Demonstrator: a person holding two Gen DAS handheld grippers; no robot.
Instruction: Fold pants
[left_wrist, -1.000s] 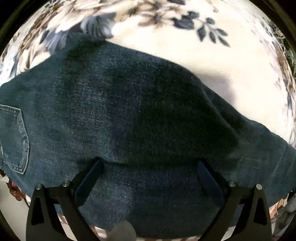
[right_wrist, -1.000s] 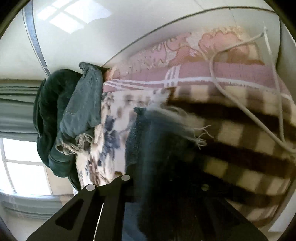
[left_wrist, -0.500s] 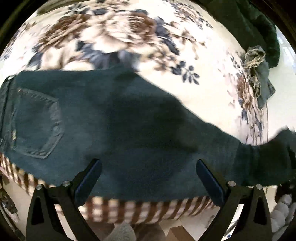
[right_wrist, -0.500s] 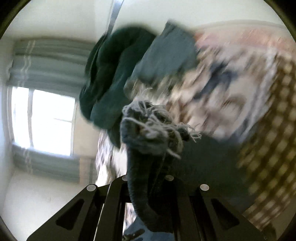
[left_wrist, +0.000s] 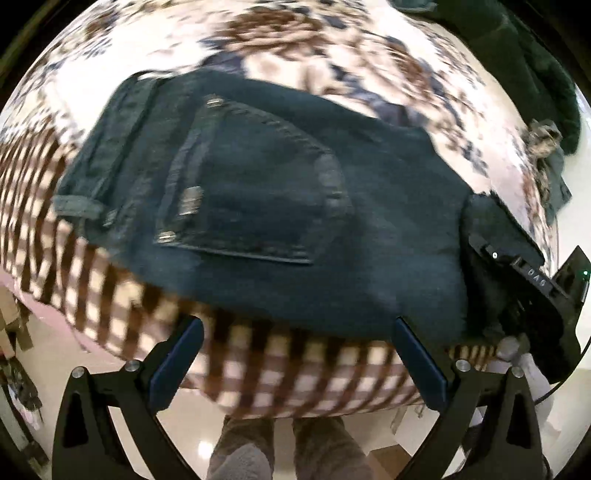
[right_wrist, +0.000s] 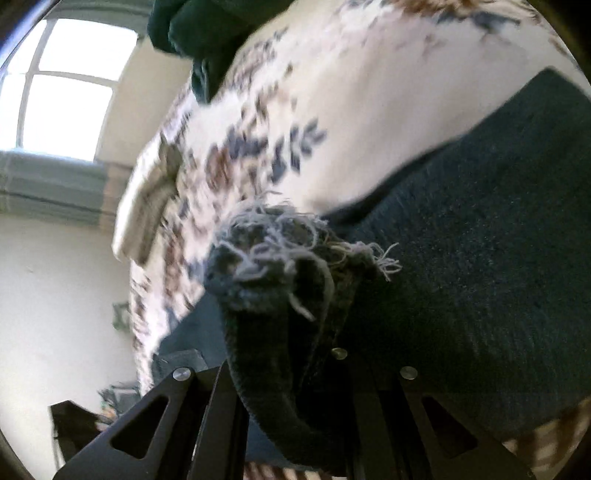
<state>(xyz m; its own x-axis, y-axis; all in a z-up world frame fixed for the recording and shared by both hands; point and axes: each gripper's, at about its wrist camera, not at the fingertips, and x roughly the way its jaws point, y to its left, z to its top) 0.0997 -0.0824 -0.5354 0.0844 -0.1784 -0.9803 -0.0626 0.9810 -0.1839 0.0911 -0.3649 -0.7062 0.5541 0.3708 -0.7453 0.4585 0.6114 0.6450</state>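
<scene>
Dark blue jeans (left_wrist: 332, 229) lie on the bed, back pocket (left_wrist: 255, 199) up and waistband (left_wrist: 110, 147) to the left. My left gripper (left_wrist: 295, 339) hovers open over the bed's near edge, pointing almost straight down, with nothing between its blue pads (left_wrist: 177, 354). At the right of this view the right gripper (left_wrist: 517, 266) holds a leg end over the jeans. In the right wrist view my right gripper (right_wrist: 291, 373) is shut on the frayed hem (right_wrist: 280, 251) of that leg, and the cloth hides its fingertips. The rest of the jeans (right_wrist: 480, 258) spread out beyond.
A floral blanket (left_wrist: 369, 55) covers the bed, with a brown checked blanket (left_wrist: 258, 373) hanging over its near edge. A dark green garment (left_wrist: 524, 62) is heaped at the far right corner. A person's legs (left_wrist: 288, 450) stand on the pale floor below. A window (right_wrist: 62, 88) is at the left.
The left gripper drew back from over the leg toward the waist and bed edge, staying open. The right gripper swung the frayed hem across, over the jeans, rolling as it went.
</scene>
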